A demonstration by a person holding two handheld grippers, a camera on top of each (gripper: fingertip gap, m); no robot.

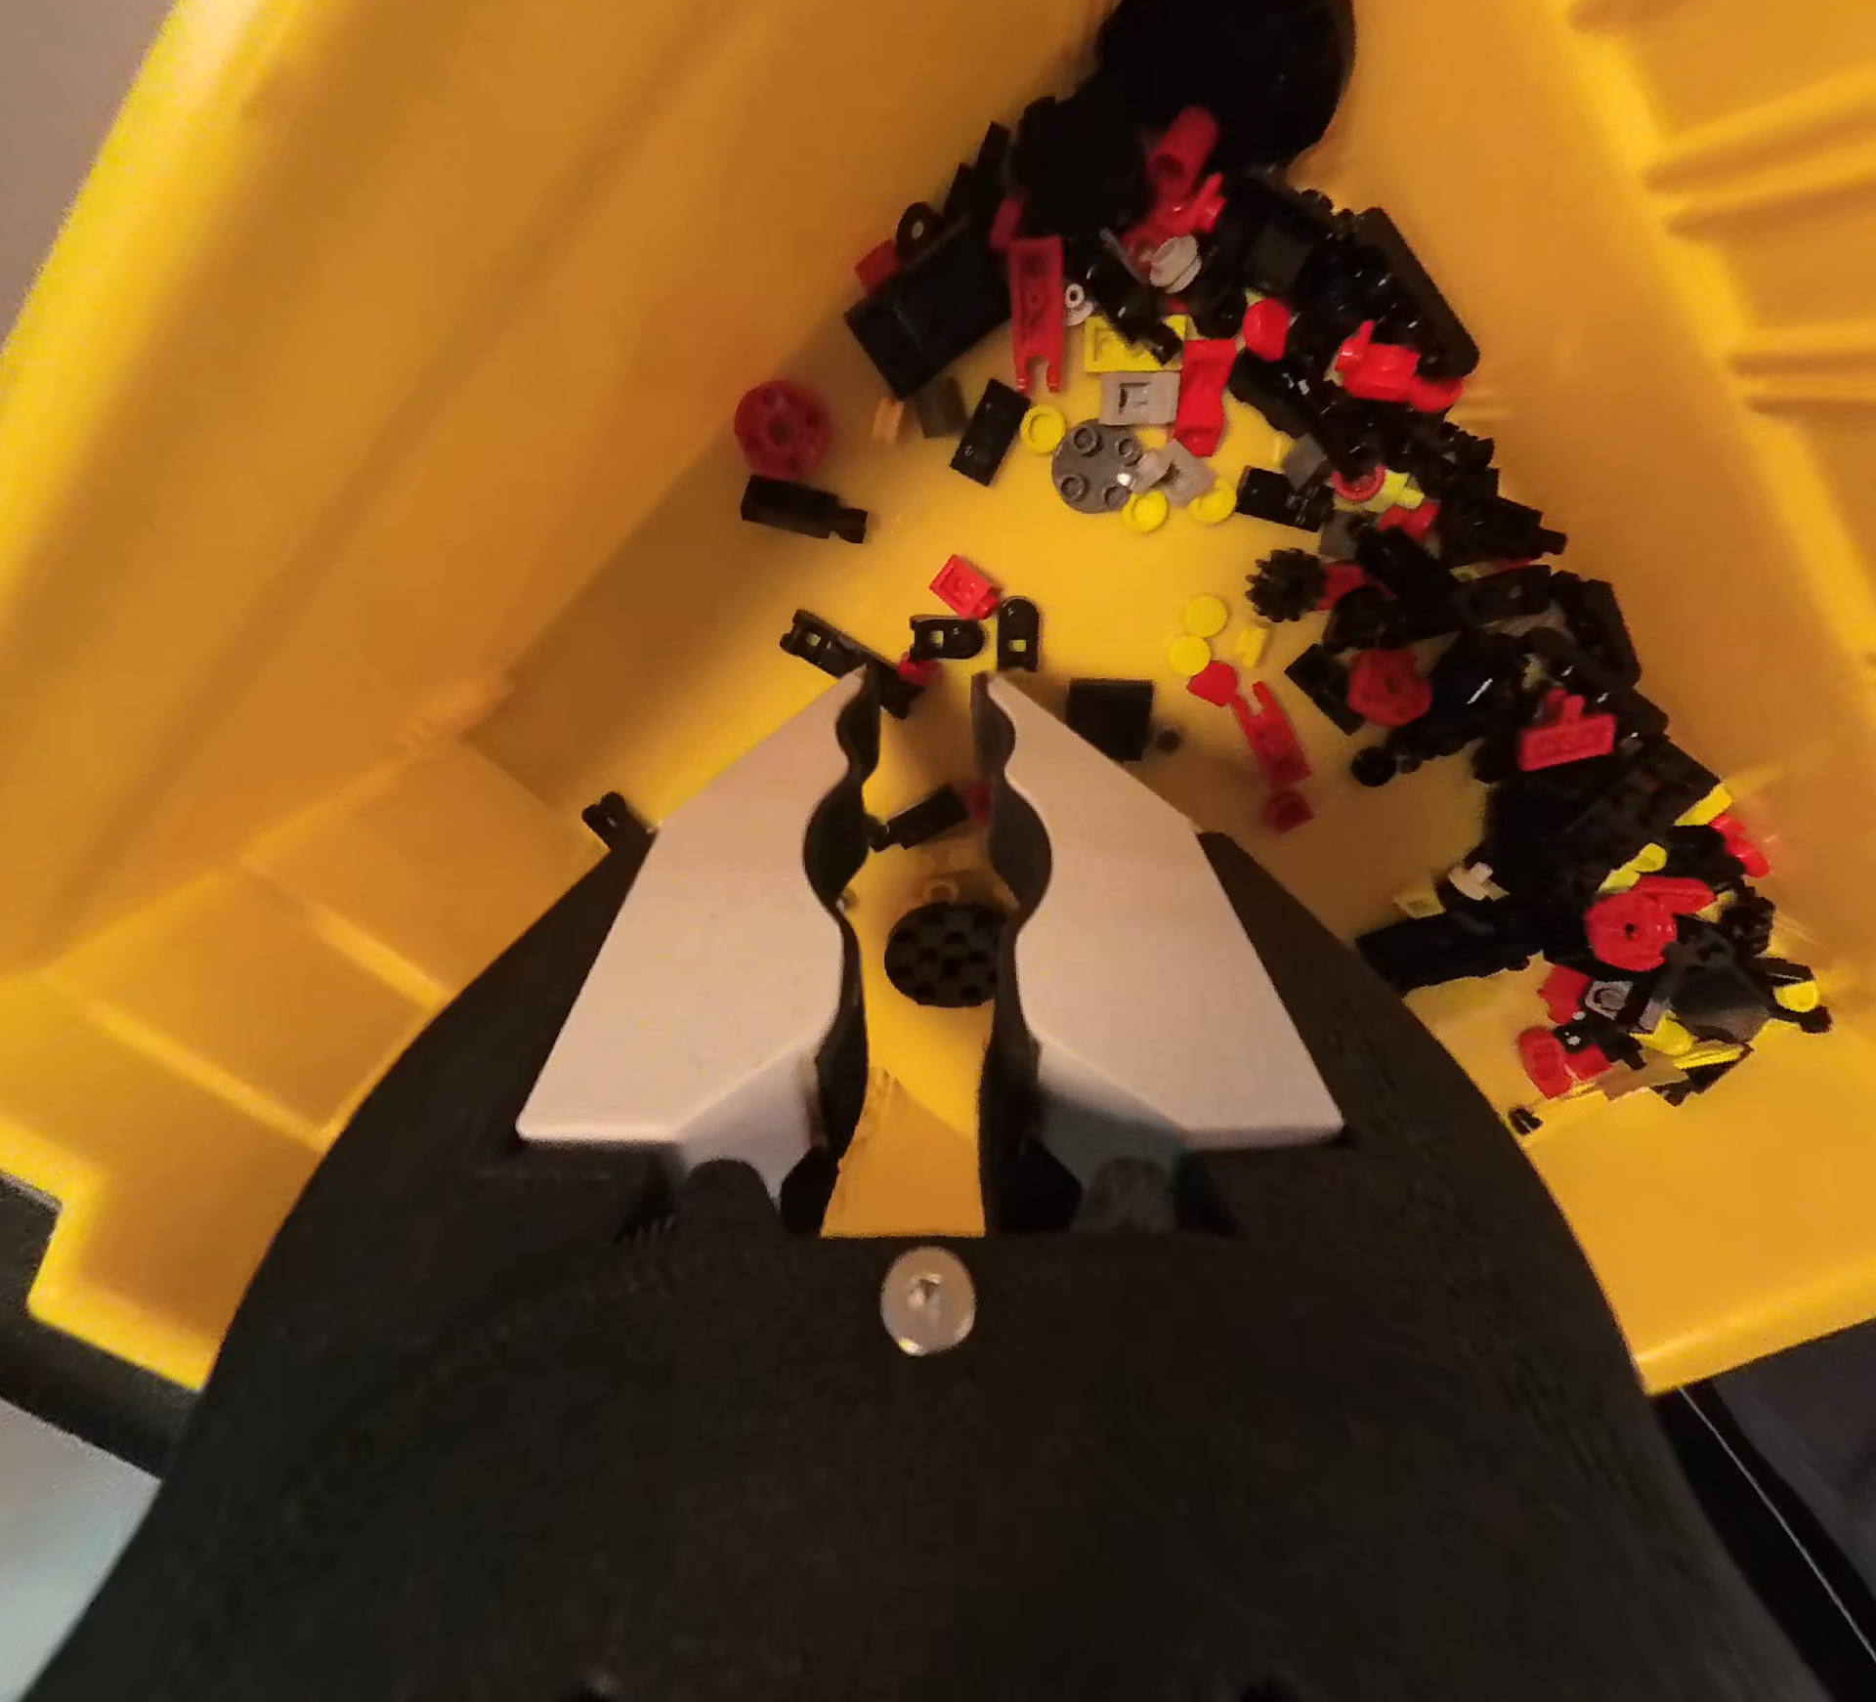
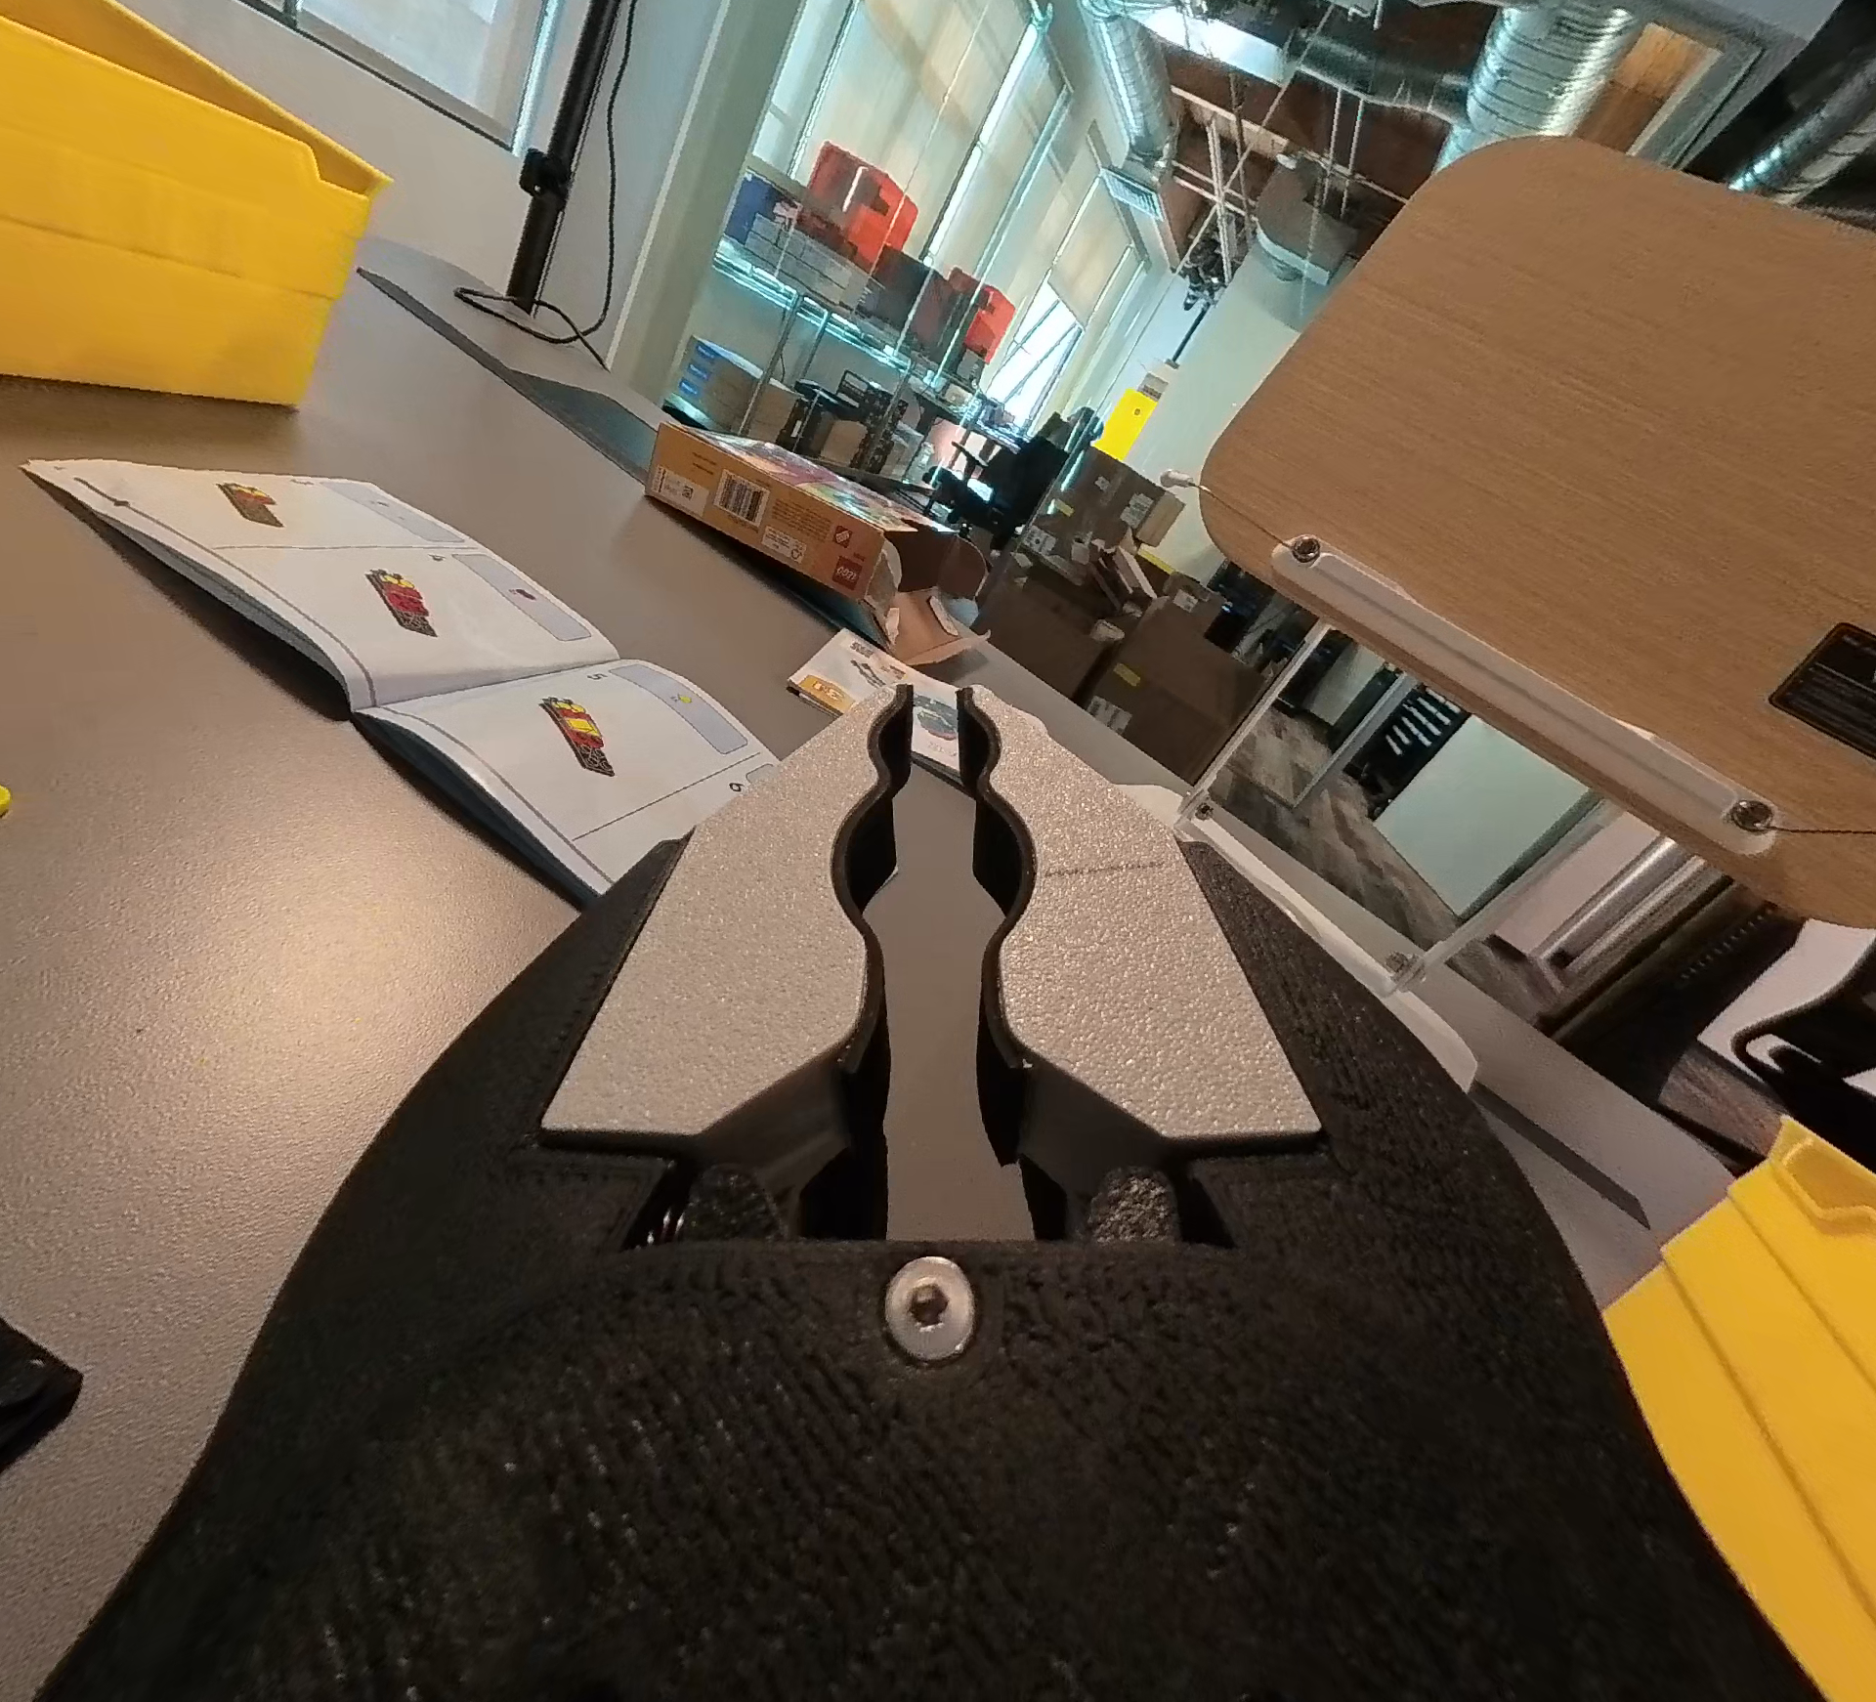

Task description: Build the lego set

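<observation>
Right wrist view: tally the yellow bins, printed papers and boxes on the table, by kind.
Yellow bins: 2
Open instruction booklet: 1
Small leaflet: 1
Cardboard set box: 1
Total: 5

Open-plan office or lab workspace, industrial in finish. Exposed silver ducting (image 2: 1563,44) and bare ceiling framing overhead; tall windows (image 2: 914,60) along one wall. Wire shelving (image 2: 812,303) stocked with red and dark bins and boxes, cardboard cartons (image 2: 1147,638) stacked on the floor beyond. Grey worktable (image 2: 254,892) in the foreground bearing yellow plastic bins (image 2: 152,273), an open instruction booklet (image 2: 406,618) and a black stand (image 2: 568,100).
</observation>
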